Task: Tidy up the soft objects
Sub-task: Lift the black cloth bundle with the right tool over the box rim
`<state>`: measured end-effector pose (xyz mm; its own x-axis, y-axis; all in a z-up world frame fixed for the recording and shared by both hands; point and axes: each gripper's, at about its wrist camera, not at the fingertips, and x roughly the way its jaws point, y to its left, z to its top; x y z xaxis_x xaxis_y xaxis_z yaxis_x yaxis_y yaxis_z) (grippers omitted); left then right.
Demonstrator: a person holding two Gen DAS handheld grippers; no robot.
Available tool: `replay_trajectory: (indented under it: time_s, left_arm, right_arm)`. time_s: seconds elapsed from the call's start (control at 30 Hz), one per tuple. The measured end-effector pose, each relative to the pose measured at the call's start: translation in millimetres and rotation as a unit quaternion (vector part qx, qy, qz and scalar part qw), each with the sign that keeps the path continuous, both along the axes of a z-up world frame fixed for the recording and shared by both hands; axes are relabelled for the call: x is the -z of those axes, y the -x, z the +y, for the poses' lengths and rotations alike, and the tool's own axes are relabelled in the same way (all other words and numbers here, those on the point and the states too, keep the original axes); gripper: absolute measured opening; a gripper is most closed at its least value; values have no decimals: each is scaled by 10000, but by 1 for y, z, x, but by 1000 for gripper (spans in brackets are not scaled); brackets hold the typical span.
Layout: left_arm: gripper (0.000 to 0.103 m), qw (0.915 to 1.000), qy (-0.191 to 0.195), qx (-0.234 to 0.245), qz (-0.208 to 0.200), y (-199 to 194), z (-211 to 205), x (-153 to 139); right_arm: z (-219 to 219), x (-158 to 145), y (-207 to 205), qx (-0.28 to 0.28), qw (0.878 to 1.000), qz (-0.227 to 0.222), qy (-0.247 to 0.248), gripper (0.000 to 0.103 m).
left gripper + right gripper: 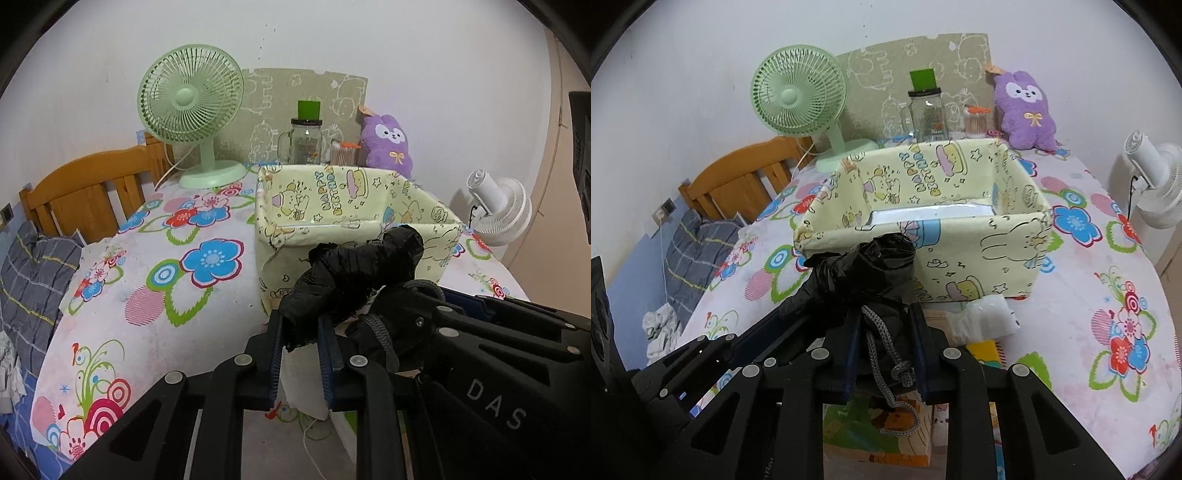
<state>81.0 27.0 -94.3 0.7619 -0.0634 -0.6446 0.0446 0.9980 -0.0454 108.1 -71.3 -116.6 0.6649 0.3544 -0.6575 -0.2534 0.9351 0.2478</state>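
Left wrist view shows the left tool (301, 354) closed on one end of a black soft bundle (354, 273), lifted in front of the yellow fabric box (436, 225). Right wrist view shows the right tool (884, 332) closed on the other end, where a grey cord (886, 365) hangs between its fingers. I judge two grips keep the floppy bundle from sagging on its way to the box just ahead, which stands open on the flowered worktop (1082, 295).

Crinkly glossy black bundle (871, 269)
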Motion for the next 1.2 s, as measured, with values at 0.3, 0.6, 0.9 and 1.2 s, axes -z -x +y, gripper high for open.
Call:
replay_trajectory:
  time_s: [0.3,0.6,0.9,1.2]
  left_arm:
    - [16,9998,-4,65,-191,11,-13,-19]
    - [16,9993,-33,129,-363,17,-24,-38]
    - [16,9984,-87,188,-532,22,-34,-55]
    - [16,9976,-93,218,-644,20,-41,-69]
  right_arm:
    - [-16,-18,14,146,9997,-203,19,27]
    - [-29,-38,27,306,9987,-404,86,27]
    - [-38,-58,35,434,9973,-564,175,27]
    - [-44,-73,39,527,9957,-722,258,27]
